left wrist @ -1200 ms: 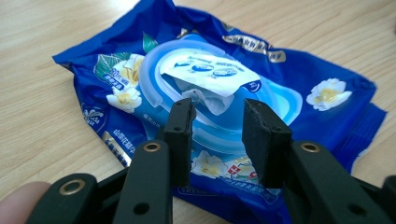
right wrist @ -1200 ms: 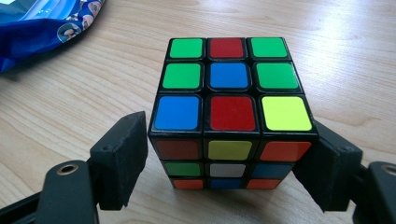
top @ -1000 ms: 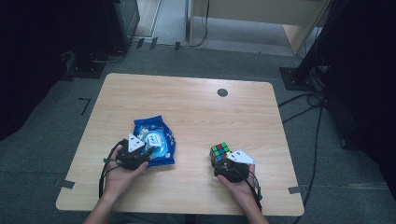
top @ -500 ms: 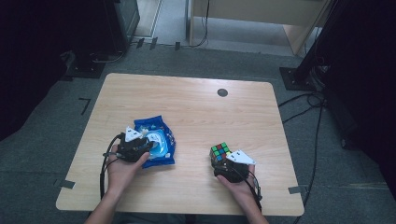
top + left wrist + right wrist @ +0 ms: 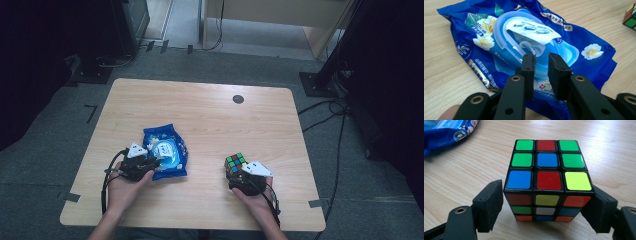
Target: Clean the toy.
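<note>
Wipes pack (image 5: 529,47) lies flat on the worktop (image 5: 210,115), near-left area, lid flap peeled up, a white wipe poking out. Left claw (image 5: 541,62) sits over its near edge, jaws narrow and just been closing around the wipe tip; contact unclear. Cube (image 5: 547,180) stands on the worktop near right, well apart from pack. Right claw (image 5: 546,205) clamps the cube's sides.

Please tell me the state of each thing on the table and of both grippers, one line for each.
Wipes pack: lies flat, lid flap lifted, a white wipe sticking out.
Cube: scrambled, standing on the table.
Left gripper: jaws have just been closing, narrow gap left, over the wipe.
Right gripper: jaws at the cube's two sides, seemingly gripping it.
</note>
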{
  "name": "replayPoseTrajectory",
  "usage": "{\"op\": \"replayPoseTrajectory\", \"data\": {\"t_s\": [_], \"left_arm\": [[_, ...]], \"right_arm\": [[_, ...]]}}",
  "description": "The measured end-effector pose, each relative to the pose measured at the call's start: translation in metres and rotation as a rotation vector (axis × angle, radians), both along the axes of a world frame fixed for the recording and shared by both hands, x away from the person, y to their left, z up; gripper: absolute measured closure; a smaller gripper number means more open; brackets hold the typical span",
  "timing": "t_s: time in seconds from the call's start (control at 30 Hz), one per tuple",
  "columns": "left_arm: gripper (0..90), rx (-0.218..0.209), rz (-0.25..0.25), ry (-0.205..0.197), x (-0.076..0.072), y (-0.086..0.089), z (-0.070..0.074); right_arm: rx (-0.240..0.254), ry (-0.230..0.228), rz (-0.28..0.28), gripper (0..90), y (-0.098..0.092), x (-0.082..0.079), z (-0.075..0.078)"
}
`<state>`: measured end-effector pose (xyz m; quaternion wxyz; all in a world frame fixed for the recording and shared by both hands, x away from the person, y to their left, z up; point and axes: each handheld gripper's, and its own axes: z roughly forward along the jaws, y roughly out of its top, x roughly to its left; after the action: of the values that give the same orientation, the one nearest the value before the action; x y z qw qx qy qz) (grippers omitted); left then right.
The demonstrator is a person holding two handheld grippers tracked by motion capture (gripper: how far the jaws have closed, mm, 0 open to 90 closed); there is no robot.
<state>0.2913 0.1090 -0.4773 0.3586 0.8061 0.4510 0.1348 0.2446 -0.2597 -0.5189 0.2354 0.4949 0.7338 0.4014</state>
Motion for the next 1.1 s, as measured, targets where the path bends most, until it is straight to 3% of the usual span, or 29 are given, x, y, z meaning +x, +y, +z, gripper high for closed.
{"op": "replayPoseTrajectory", "data": {"t_s": [0.2,0.33,0.47,0.63,0.97,1.1], "left_arm": [[77.6,0.090,-0.063,-0.015,0.005,-0.013,0.003],[72.7,0.083,-0.105,-0.018,0.012,-0.021,0.003],[63.1,0.089,-0.103,-0.054,0.018,-0.025,0.003],[58.4,0.154,-0.081,-0.083,0.024,-0.028,-0.002],[57.7,0.134,-0.041,-0.094,0.023,-0.032,-0.006],[66.0,0.137,-0.010,-0.105,0.026,-0.031,-0.008]], "right_arm": [[-0.002,-0.001,-0.002,24.4,0.000,0.000,0.000],[-0.002,-0.001,-0.001,24.4,0.000,0.000,0.000],[-0.001,-0.001,-0.001,24.4,0.000,0.000,0.000],[0.001,-0.002,-0.001,24.4,0.000,0.000,0.000],[-0.005,-0.005,0.003,24.5,0.001,0.000,0.000],[-0.008,-0.006,0.001,24.6,0.001,-0.001,0.000]]}}
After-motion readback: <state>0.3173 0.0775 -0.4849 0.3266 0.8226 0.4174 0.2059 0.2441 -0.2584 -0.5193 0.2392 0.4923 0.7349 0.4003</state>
